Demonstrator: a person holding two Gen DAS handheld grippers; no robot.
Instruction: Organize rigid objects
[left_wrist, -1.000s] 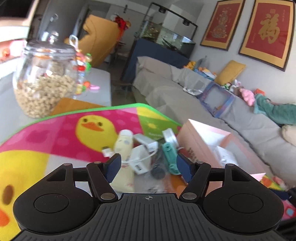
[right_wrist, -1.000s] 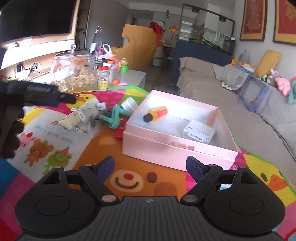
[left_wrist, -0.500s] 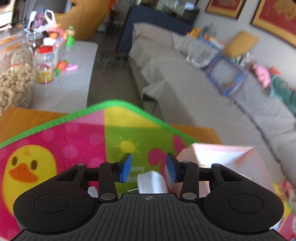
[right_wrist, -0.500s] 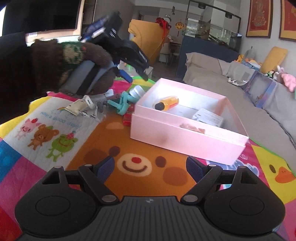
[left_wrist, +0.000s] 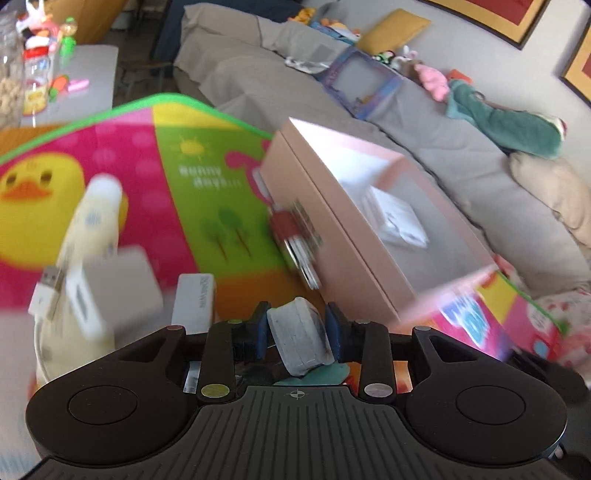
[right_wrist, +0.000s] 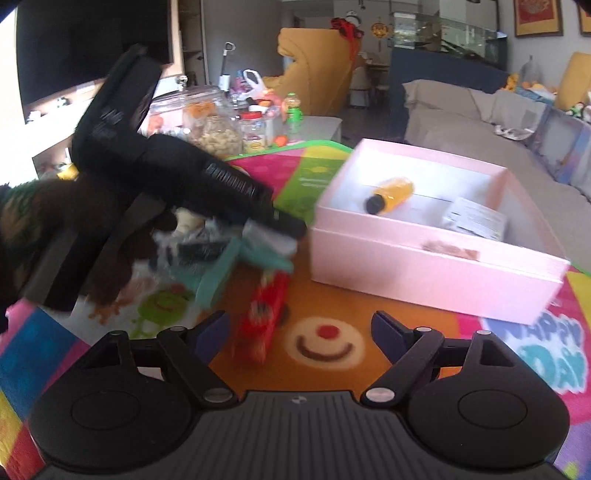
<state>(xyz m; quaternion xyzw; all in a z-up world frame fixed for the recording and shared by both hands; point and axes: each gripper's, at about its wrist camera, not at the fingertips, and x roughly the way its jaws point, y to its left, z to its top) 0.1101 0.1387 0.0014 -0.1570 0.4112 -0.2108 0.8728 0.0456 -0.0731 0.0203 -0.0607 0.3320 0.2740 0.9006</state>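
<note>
My left gripper (left_wrist: 295, 328) is shut on a small round white container (left_wrist: 298, 341), low over the play mat beside the pink box (left_wrist: 343, 236). A teal tool (left_wrist: 314, 374) lies under it. In the right wrist view the left gripper (right_wrist: 291, 230) reaches into the pile next to the pink box (right_wrist: 424, 269), which holds an orange bottle (right_wrist: 389, 194) and a white packet (right_wrist: 474, 219). My right gripper (right_wrist: 299, 332) is open and empty above the mat, with a red toy bus (right_wrist: 264, 317) just ahead of its left finger.
A cream tube (left_wrist: 88, 229), white chargers (left_wrist: 110, 291) and a red item (left_wrist: 291, 236) lie on the mat. Glass jars (right_wrist: 214, 125) stand on the table behind. A grey sofa (left_wrist: 443, 140) runs along the right.
My left gripper has dropped down into the pile and closed on the white container. The right gripper has moved closer to the red bus and box.
</note>
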